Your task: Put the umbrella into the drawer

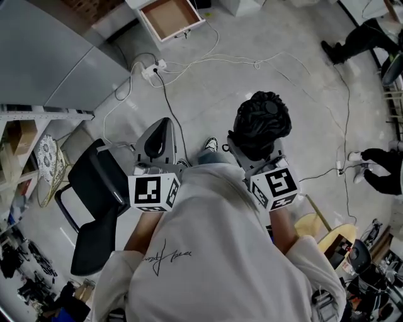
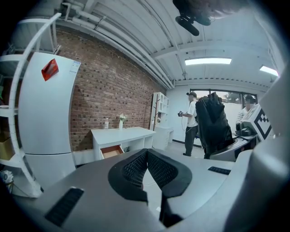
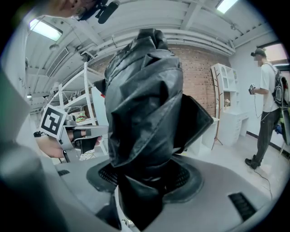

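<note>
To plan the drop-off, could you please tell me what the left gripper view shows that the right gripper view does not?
Only the left gripper view shows the open drawer in the white desk, and the left gripper shut and empty. Only the right gripper view shows the right gripper clamped on the umbrella. Both show the brick wall and the umbrella itself.

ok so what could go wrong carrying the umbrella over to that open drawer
Loose cables cross the floor between the person and the open drawer: a trip risk. The right gripper pinches the umbrella near its lower end, with most of the bulk above the jaws, so it may tilt or slip on the way.
</note>
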The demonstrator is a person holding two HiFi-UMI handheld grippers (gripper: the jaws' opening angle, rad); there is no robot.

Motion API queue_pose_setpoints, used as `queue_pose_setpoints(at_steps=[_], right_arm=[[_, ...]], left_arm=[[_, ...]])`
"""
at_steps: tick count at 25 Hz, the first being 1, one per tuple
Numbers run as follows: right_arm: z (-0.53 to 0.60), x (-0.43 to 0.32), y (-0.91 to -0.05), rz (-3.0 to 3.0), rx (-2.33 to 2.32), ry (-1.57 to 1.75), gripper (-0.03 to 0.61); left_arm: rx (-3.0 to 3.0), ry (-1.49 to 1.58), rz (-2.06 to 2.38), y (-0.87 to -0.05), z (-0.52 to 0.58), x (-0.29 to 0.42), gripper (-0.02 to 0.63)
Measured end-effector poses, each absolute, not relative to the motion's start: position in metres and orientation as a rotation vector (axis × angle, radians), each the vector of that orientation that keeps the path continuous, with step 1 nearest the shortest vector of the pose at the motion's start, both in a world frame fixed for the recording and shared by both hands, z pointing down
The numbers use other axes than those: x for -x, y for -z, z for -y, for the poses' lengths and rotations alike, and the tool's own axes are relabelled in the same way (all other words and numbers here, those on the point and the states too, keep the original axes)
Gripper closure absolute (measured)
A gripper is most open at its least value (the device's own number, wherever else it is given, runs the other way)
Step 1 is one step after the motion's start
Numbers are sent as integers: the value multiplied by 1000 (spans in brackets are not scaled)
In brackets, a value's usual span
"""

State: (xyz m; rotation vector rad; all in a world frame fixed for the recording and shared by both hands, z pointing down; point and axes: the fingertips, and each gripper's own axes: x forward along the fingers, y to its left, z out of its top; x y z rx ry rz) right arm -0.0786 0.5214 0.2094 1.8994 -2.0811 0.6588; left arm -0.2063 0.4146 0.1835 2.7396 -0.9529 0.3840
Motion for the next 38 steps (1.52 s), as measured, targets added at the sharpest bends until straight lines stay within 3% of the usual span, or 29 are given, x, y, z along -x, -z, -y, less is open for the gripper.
queue_pose_setpoints(at_steps=[20, 38], right_arm=[[-468, 23, -210, 2130, -1830, -591, 313], [-325, -4, -213, 2148, -1783, -586, 313]], left_arm=[[-2740, -355, 986, -179, -380, 135, 595], [-2720, -302, 957, -180, -240, 93, 595]])
